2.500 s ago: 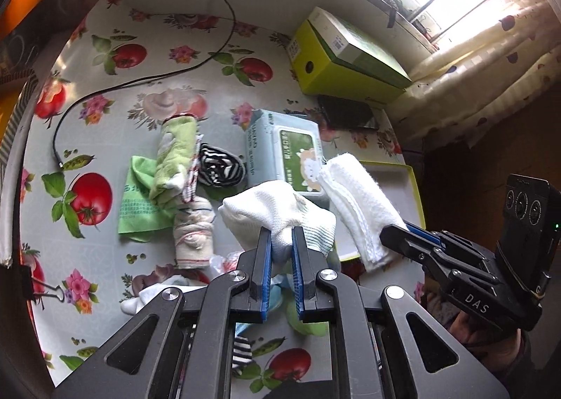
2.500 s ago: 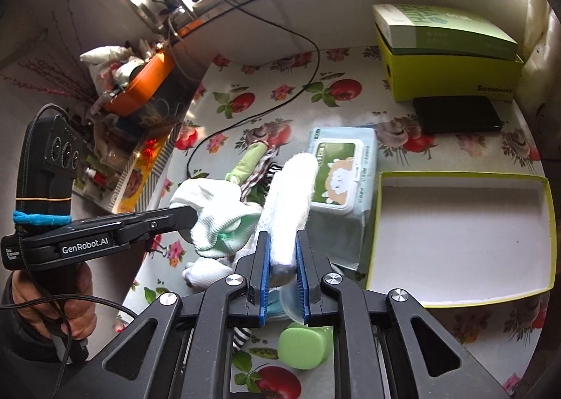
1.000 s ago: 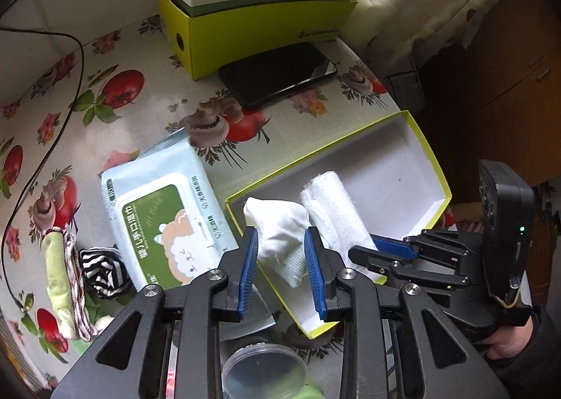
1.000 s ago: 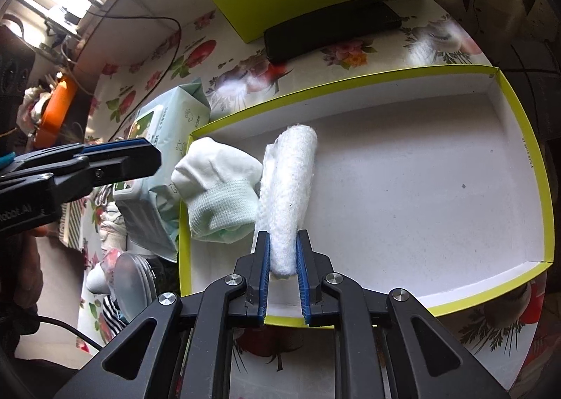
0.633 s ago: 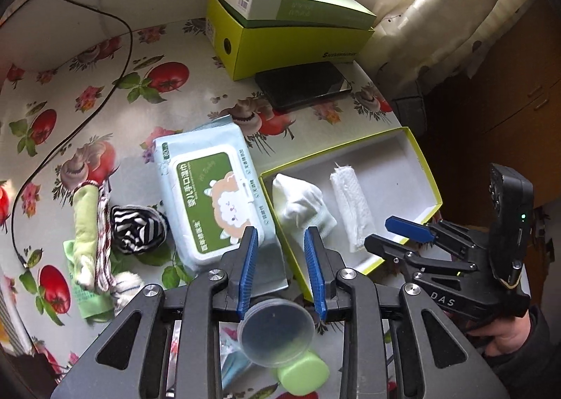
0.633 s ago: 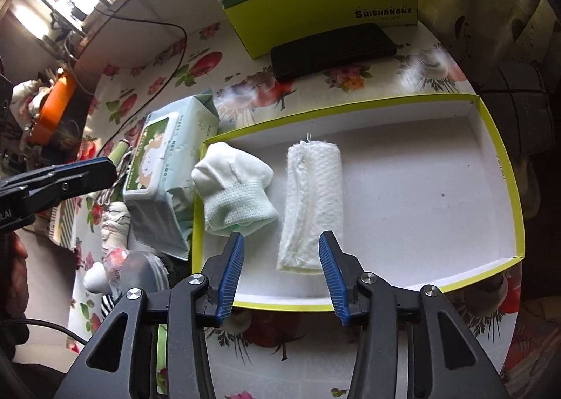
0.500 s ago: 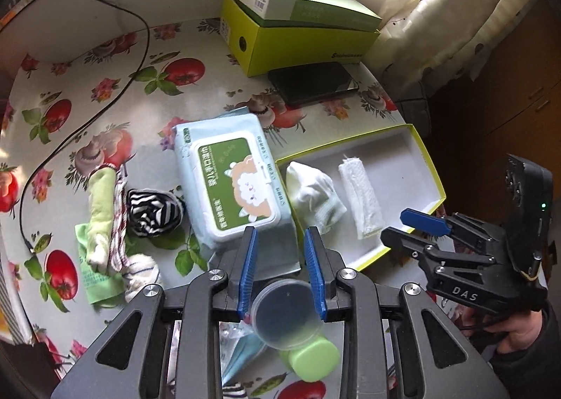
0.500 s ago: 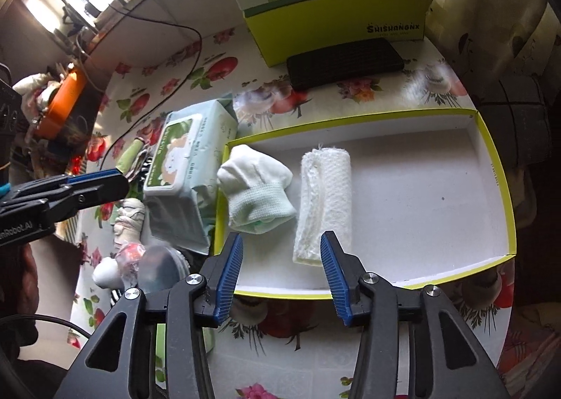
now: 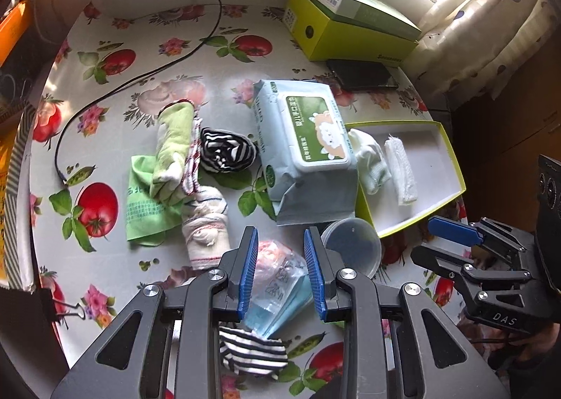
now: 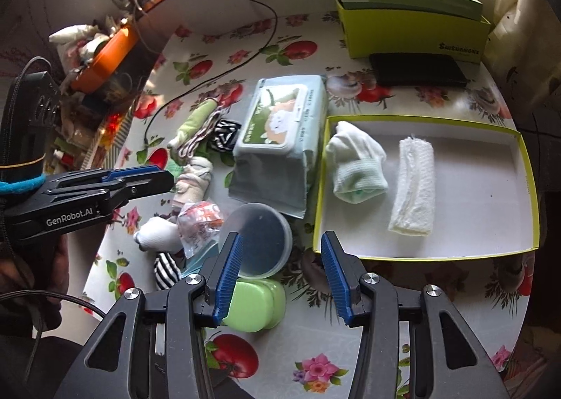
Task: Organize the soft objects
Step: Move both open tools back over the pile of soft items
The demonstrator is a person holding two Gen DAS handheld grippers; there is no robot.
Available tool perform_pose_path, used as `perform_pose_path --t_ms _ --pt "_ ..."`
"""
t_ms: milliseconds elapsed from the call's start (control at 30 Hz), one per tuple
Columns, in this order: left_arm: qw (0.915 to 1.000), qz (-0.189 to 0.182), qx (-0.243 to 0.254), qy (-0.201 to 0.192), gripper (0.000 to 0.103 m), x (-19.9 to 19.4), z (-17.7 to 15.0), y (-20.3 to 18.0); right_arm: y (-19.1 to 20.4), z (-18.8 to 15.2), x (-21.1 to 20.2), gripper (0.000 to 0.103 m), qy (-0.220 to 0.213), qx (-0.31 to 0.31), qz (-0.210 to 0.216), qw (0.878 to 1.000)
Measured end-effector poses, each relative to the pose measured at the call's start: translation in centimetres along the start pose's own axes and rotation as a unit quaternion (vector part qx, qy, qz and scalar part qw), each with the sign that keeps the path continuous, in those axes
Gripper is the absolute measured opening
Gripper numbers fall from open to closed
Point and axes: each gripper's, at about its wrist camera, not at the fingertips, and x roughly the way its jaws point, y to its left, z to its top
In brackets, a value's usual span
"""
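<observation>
Two soft things already lie in the yellow-rimmed tray [image 10: 522, 167] at the right of the worktop [image 9: 115, 31]: a folded white sock [image 10: 356, 162] at its left end and a rolled white cloth [image 10: 415, 185] just beside it, apart from it. The tray's right half is bare, so there looks to be room for more.

The rest sit in a loose pile left of the wipes pack [image 9: 305, 146]. Largest is the green cloth [image 9: 143, 202], flat and limp; it will likely drape, so pinching a bunched fold suits better than an edge. On it lies a pale green roll [image 9: 173, 150], and touching that a striped black-and-white sock [image 9: 226, 150], both light and squashy, best taken across the middle. Nearer, a knotted cream sock [image 9: 207, 227] offers a firm lump to grip. The crinkly plastic packet [image 9: 277, 279] looks slippery.

The left hand-held gripper [image 9: 280, 269] hovers over that packet, fingers spread wide and holding nothing. The right hand-held gripper [image 10: 280, 276] is likewise wide open and empty, above the clear round lid [image 10: 261, 239] and the green case [image 10: 254, 304].
</observation>
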Motion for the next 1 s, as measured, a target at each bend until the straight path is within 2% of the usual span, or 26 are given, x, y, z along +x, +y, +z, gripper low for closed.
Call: perform_pose_path --t_ms 667,1000 --pt "0.9968 0.015 -0.078 0.011 0.029 -1.0 -4.8 6.6 7.4 -0.3 2.6 0.046 0.046 -0.097 0.049 0.993" --pt "0.9937 0.011 -0.109 0.023 0.028 -0.6 -6.8 8.5 9.3 0.3 4.6 0.046 0.067 -0.128 0.040 0.989"
